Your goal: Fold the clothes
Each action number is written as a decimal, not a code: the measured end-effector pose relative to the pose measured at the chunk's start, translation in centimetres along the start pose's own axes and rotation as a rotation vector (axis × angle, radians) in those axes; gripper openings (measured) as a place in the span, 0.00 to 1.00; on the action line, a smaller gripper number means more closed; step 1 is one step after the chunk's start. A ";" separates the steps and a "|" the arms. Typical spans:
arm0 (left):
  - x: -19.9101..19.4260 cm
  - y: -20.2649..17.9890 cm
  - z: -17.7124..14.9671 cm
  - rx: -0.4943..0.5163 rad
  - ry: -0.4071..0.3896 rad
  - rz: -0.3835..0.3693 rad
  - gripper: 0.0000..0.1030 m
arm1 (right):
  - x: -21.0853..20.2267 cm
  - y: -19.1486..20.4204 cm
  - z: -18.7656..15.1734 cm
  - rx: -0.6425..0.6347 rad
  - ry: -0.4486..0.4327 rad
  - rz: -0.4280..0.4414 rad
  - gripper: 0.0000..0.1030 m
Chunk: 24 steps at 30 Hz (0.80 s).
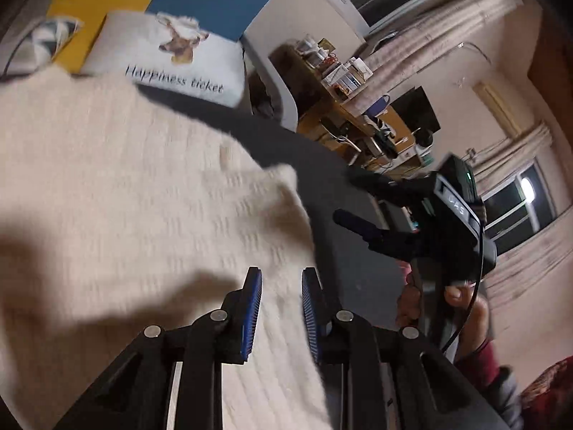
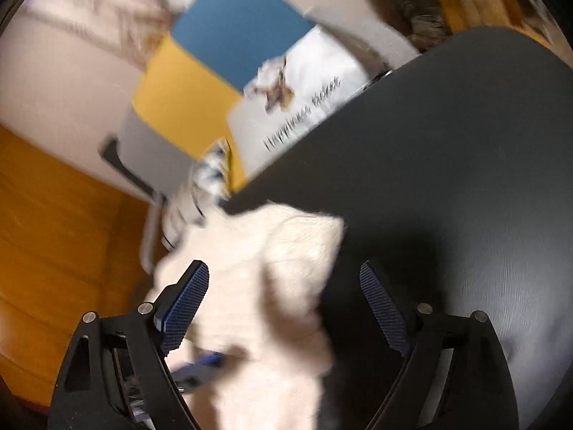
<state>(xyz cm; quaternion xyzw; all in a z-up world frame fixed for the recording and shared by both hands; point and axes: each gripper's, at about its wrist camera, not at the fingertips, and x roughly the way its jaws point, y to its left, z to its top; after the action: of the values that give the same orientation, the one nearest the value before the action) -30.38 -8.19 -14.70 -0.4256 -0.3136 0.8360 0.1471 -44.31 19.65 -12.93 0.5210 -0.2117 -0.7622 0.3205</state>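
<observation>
- Dark surface (image 2: 465, 165) carries a cream knit sweater (image 1: 136, 186), soft, light and floppy by its look; an edge or corner seems the best hold.
- Left gripper (image 1: 281, 308): jaws narrowly parted over the knit, pinching nothing.
- Right gripper (image 2: 286, 308): jaws spread wide.
- Blur hides the sweater's outline; the pillow (image 1: 168, 57) beyond stays readable.

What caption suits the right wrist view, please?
Open right hand-held gripper above a cream sweater on a dark table.
</observation>
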 end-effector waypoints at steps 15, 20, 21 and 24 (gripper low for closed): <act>1.4 3.2 -1.7 0.063 0.099 0.016 0.21 | 6.7 -0.9 1.3 0.008 0.115 -0.074 0.19; 1.7 2.5 -1.6 0.152 0.139 0.033 0.19 | 5.2 3.3 1.5 -0.188 0.096 -0.151 0.16; 1.7 2.3 -1.6 0.183 0.150 0.045 0.19 | 4.4 4.6 1.6 -0.232 0.075 -0.148 0.16; 2.0 1.7 -1.6 0.221 0.179 0.068 0.19 | 4.9 6.1 1.6 -0.336 0.108 -0.233 0.16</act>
<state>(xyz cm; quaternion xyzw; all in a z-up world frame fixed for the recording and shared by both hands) -30.26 -7.88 -17.74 -0.4900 -0.1907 0.8286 0.1919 -45.41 11.83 -11.58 0.5212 -0.0025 -0.7898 0.3234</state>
